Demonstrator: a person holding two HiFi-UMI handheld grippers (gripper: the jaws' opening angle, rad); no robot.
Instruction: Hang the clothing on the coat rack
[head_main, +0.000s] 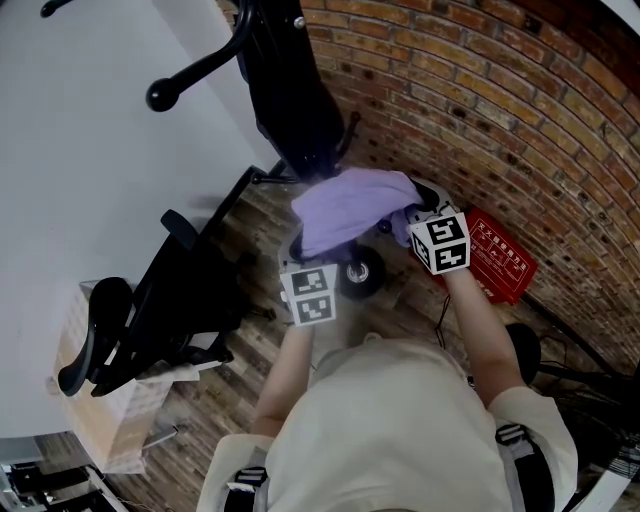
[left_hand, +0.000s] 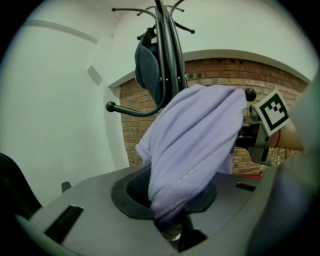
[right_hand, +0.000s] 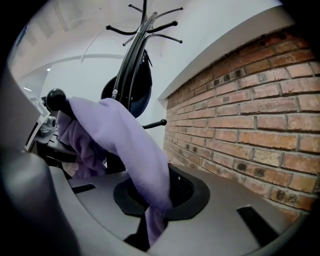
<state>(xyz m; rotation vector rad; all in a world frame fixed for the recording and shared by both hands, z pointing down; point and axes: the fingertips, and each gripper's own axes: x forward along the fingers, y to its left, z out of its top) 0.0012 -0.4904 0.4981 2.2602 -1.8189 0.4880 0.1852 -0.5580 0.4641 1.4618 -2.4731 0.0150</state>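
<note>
A lavender garment is stretched between both grippers, low beside the black coat rack. My left gripper is shut on one bunched end, the cloth running down between its jaws. My right gripper is shut on the other end, pinched at its jaws. The cloth lies over a rack peg whose ball tip pokes out past its edge. A dark blue item hangs higher on the rack pole.
A brick wall stands close on the right, with a red board leaning at its foot. A black office chair and a cardboard box are at the left. A long lower peg juts toward the white wall.
</note>
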